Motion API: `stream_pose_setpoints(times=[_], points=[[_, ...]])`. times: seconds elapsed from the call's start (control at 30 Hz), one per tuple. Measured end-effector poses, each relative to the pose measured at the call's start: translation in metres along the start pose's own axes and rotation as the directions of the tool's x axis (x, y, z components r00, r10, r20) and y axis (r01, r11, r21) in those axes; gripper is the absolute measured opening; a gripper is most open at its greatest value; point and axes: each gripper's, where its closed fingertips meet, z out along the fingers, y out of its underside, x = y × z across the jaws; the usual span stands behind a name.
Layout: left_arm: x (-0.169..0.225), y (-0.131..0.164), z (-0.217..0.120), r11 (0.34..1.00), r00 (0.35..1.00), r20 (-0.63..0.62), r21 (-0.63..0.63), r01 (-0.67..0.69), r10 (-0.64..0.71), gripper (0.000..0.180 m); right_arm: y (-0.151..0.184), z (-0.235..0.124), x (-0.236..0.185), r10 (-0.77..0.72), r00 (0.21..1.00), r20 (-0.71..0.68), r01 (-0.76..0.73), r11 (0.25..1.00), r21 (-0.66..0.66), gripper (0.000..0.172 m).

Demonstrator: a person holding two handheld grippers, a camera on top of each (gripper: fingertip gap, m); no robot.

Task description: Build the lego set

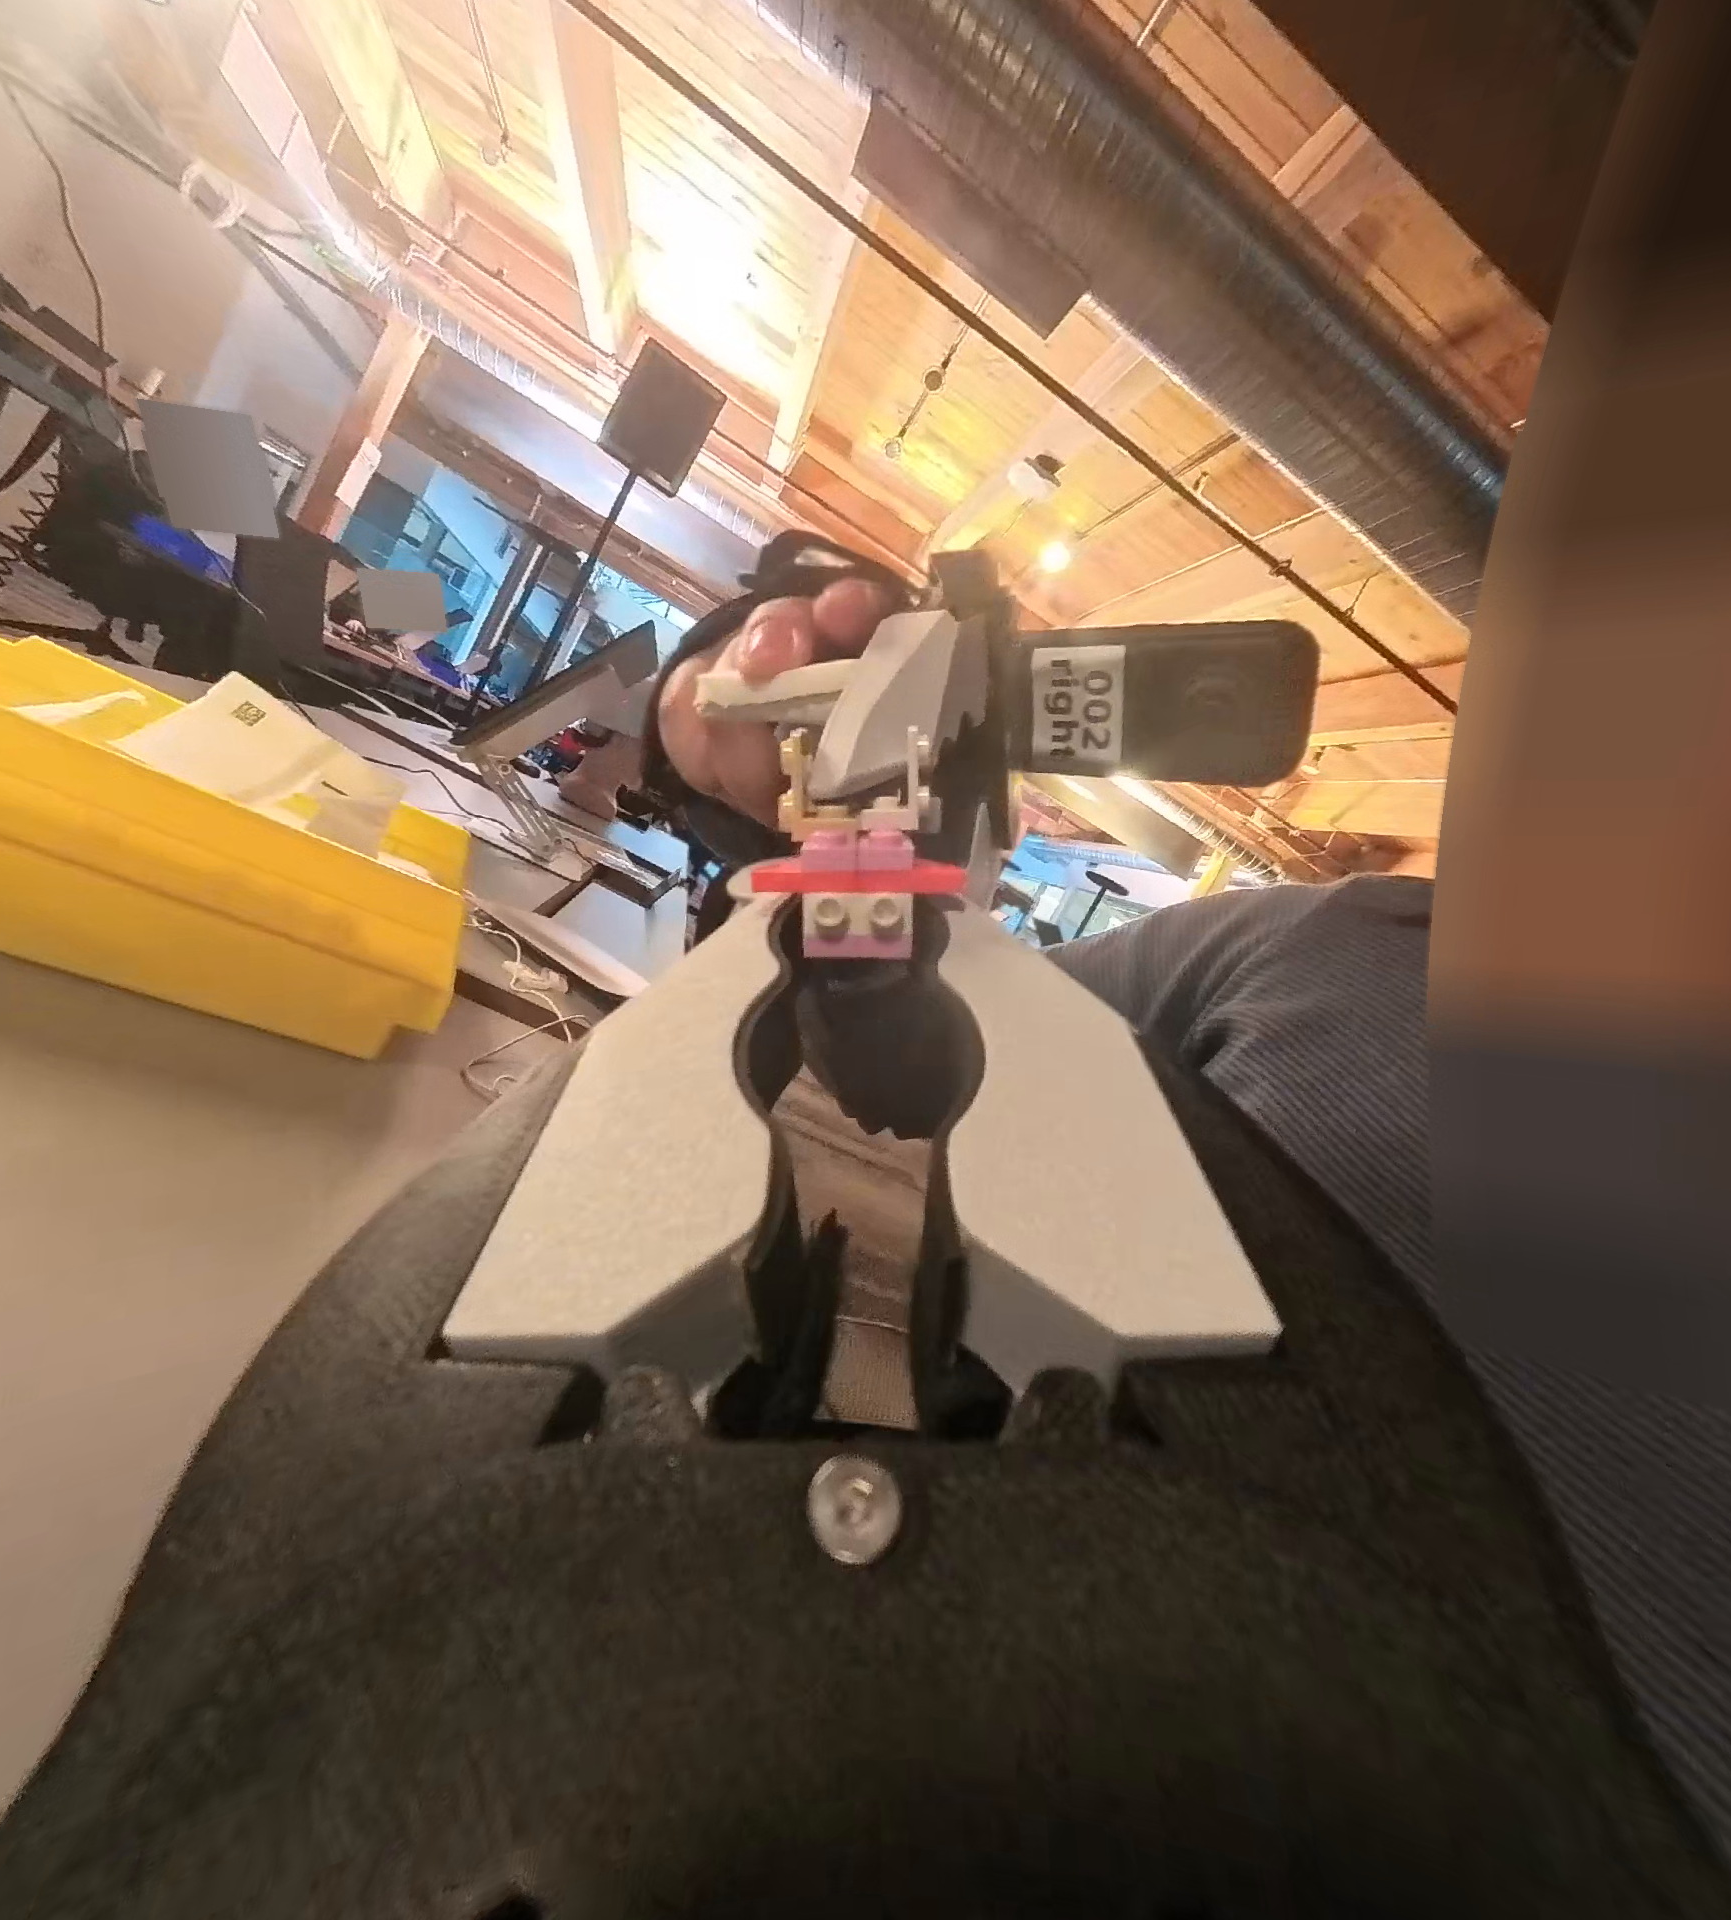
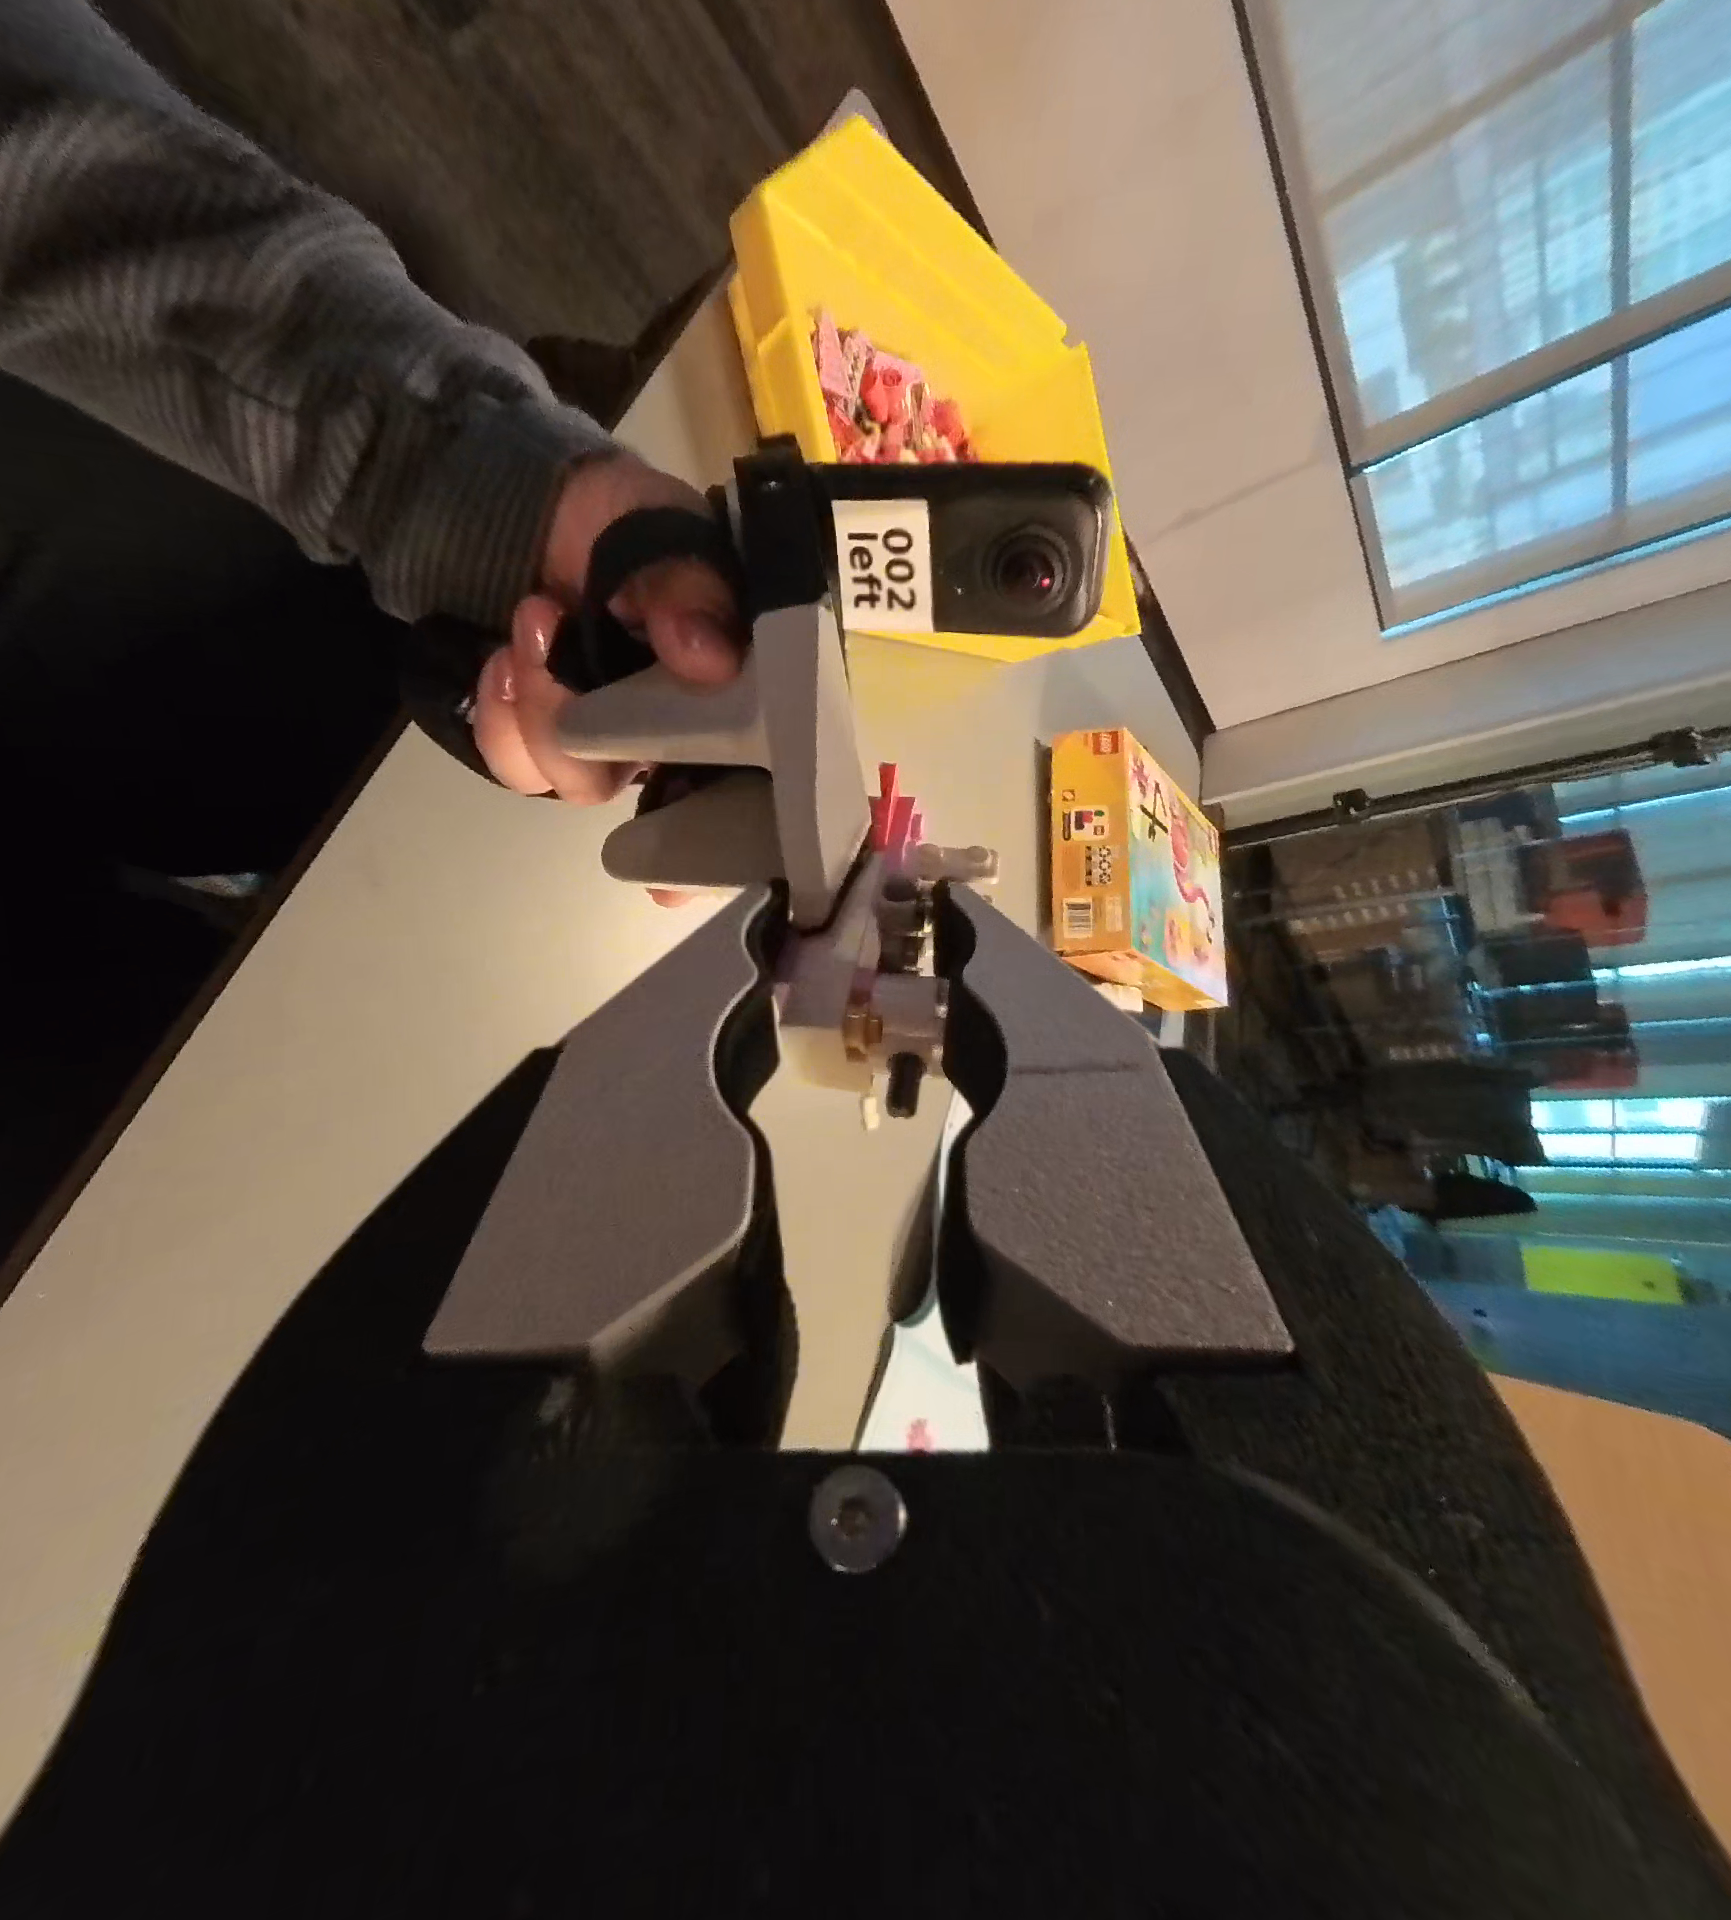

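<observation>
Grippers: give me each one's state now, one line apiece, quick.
Left gripper: shut on the brick model, gripping its pink-and-tan lower block.
Right gripper: shut on the same brick model, at its tan and grey end.

Yellow bin (image 1: 165,831) left; table (image 1: 61,1195) seemingly open

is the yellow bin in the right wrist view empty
No, the yellow bin holds a heap of pink and red bricks.
</observation>
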Motion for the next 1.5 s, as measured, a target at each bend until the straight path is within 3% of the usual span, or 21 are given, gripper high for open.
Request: stream_pose_setpoints(times=[0.43,0.57,0.6,0.67,0.8,0.87,0.97,1.1,1.3,1.37,1.5], points=[[0.007,0.003,0.006,1.0,1.0,0.001,-0.025,-0.009,0.009,0.014,-0.004,-0.006,-0.003,-0.015,0.999,0.049,0.014,1.0,0.022,0.025],[0.003,-0.007,0.005,0.998,0.997,0.055,0.015,-0.06,0.06,0.015,-0.005,-0.004,0.005,0.116,0.993,0.003,-0.116,0.991,0.071,0.028],[0.0,-0.011,0.004,0.995,0.991,0.098,0.032,-0.096,0.093,0.015,-0.004,-0.004,0.005,0.145,0.989,-0.001,-0.145,0.987,0.073,0.04],[-0.017,-0.018,0.001,0.982,0.948,0.264,0.015,-0.19,0.179,0.015,-0.002,-0.004,0.012,0.172,0.983,-0.059,-0.168,0.983,0.07,0.06],[-0.039,-0.025,-0.01,0.928,0.765,0.532,-0.128,-0.35,0.363,0.015,0.006,0.0,0.015,0.098,0.977,-0.189,-0.101,0.995,-0.007,0.063],[-0.042,-0.028,-0.012,0.893,0.682,0.585,-0.198,-0.404,0.439,0.015,0.012,0.008,0.01,0.075,0.976,-0.206,-0.088,0.995,-0.052,0.063],[-0.055,-0.03,-0.014,0.872,0.624,0.62,-0.237,-0.429,0.475,0.015,0.027,0.017,0.011,0.108,0.966,-0.237,-0.131,0.988,-0.084,0.059],[-0.101,-0.028,-0.039,0.835,0.5,0.679,-0.346,-0.429,0.538,0.015,0.051,0.024,0.009,0.183,0.949,-0.257,-0.212,0.973,-0.087,0.058],[-0.146,-0.024,-0.076,0.877,0.504,0.726,-0.313,-0.365,0.469,0.015,0.108,0.032,-0.002,0.352,0.87,-0.344,-0.392,0.918,-0.053,0.059],[-0.146,-0.026,-0.083,0.866,0.493,0.726,-0.302,-0.4,0.48,0.015,0.127,0.031,-0.006,0.427,0.811,-0.401,-0.468,0.884,-0.005,0.06],[-0.135,-0.033,-0.095,0.79,0.401,0.728,-0.315,-0.526,0.557,0.015,0.148,0.011,-0.017,0.546,0.648,-0.531,-0.57,0.81,0.137,0.06]])
